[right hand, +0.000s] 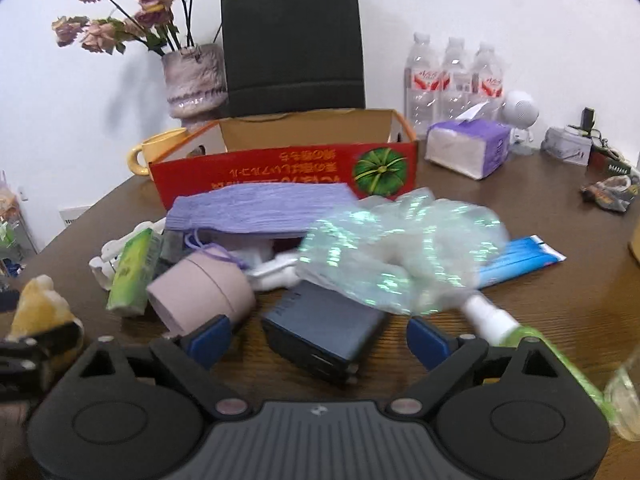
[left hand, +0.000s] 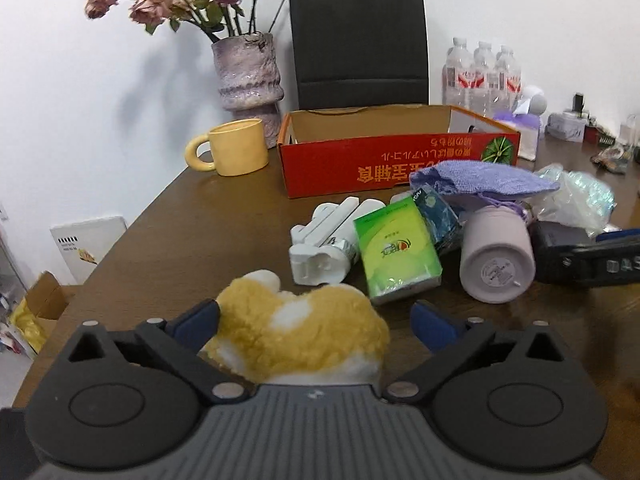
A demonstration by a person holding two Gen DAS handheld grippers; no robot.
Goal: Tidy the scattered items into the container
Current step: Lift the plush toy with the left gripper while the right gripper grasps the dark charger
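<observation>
Open red cardboard box w/ plain brown inside (left hand: 360,168) sits at the back-middle of the brown wooden table (left hand: 224,216); nothing visible in it from these angles. All scattered stuff lies in front of the box, none in it.

Just in front of box: folded lavender cloth (right hand: 260,210) on top of the heap. Under/in front of cloth: pale pink cylindrical cup lying on its side (left hand: 496,258), base toward left cam. Left of the cup, further from box: green-yellow small carton (left hand: 396,248) and a white compact fluorescent bulb (left hand: 324,248), touching each other. Right of cup: crumpled iridescent clear-green plastic bag (right hand: 400,248), over a blue-white flat tube (right hand: 520,258) and a white-capped green spray bottle (right hand: 496,324).

Dark navy rectangular charger block (right hand: 324,332) lies in front of the heap, between the right gripper (right hand: 320,340) blue pads; pads spread wide, gaps both sides, not pressing on it.

Fluffy yellow-and-white plush toy (left hand: 296,332) is nearest to the cam side, well in front of box. Left gripper (left hand: 316,320) is spread around it; left pad looks touching the fur, right pad apart, so no pinch.

Beside box on the left: yellow ceramic mug (left hand: 236,148). Behind box: mottled purple vase w/ dried pink roses (left hand: 248,76), black paper bag (left hand: 358,44). Right of box: purple tissue pack (right hand: 468,148), shrink-wrapped water bottles (right hand: 452,76).
</observation>
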